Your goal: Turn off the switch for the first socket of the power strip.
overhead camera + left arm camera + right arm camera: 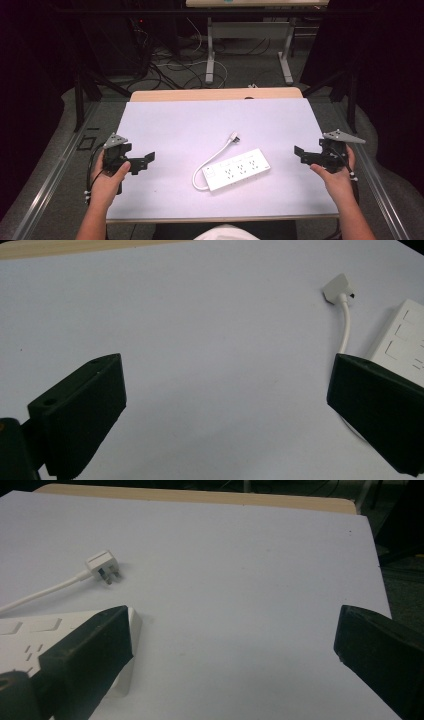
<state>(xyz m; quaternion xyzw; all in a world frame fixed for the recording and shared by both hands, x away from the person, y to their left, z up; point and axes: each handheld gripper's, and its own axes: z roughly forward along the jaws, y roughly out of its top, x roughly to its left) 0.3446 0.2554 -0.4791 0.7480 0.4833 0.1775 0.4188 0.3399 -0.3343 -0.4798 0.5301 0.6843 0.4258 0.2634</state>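
Right gripper view shows the plug's [102, 566] pins.

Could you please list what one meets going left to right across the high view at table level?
Left tool → cable → power strip → right tool.

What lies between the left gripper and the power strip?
Nothing: bare white tabletop separates the left gripper from the power strip, per the high view.
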